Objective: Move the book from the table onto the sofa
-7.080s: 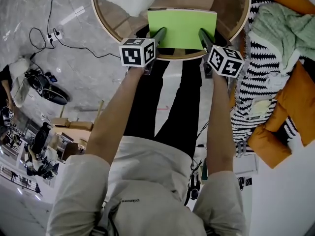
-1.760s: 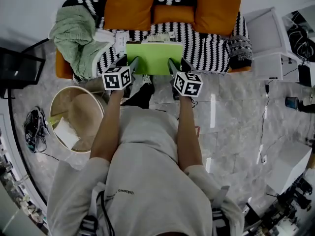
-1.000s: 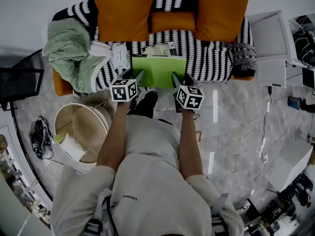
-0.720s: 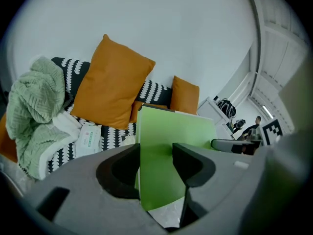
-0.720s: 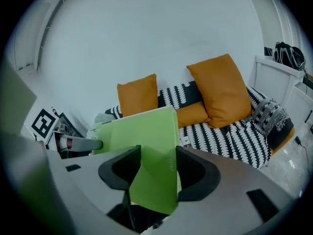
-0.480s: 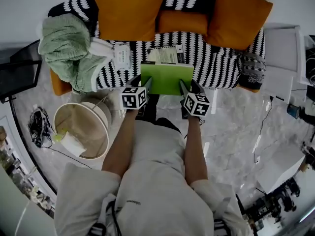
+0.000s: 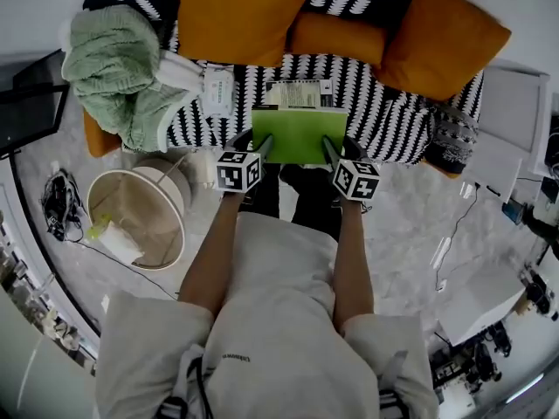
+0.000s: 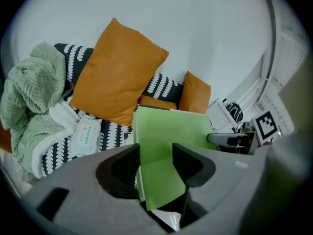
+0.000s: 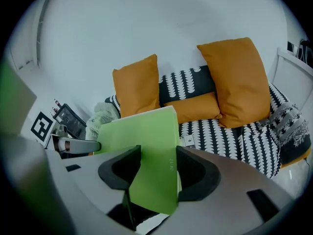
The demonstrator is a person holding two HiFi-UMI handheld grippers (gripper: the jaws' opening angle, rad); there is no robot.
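Note:
A bright green book (image 7: 299,135) is held flat between both grippers, just above the front edge of the black-and-white patterned sofa (image 7: 393,120). My left gripper (image 7: 259,145) is shut on the book's left side, and my right gripper (image 7: 330,149) is shut on its right side. In the left gripper view the green book (image 8: 164,146) runs between the jaws, with the other gripper (image 8: 234,140) visible across it. The right gripper view shows the same book (image 9: 146,151) clamped, with the sofa (image 9: 230,136) beyond.
Orange cushions (image 7: 236,11) line the sofa back, a green blanket (image 7: 113,59) lies at its left end, and a tissue pack (image 7: 218,90) and a booklet (image 7: 301,92) rest on the seat. A round wooden table (image 7: 140,216) stands left of me. White furniture (image 7: 511,129) sits right.
Over seven seconds I carried the book from the round table round to the sofa. In the last second the book has moved slightly further over the seat's front edge; both grippers stay shut.

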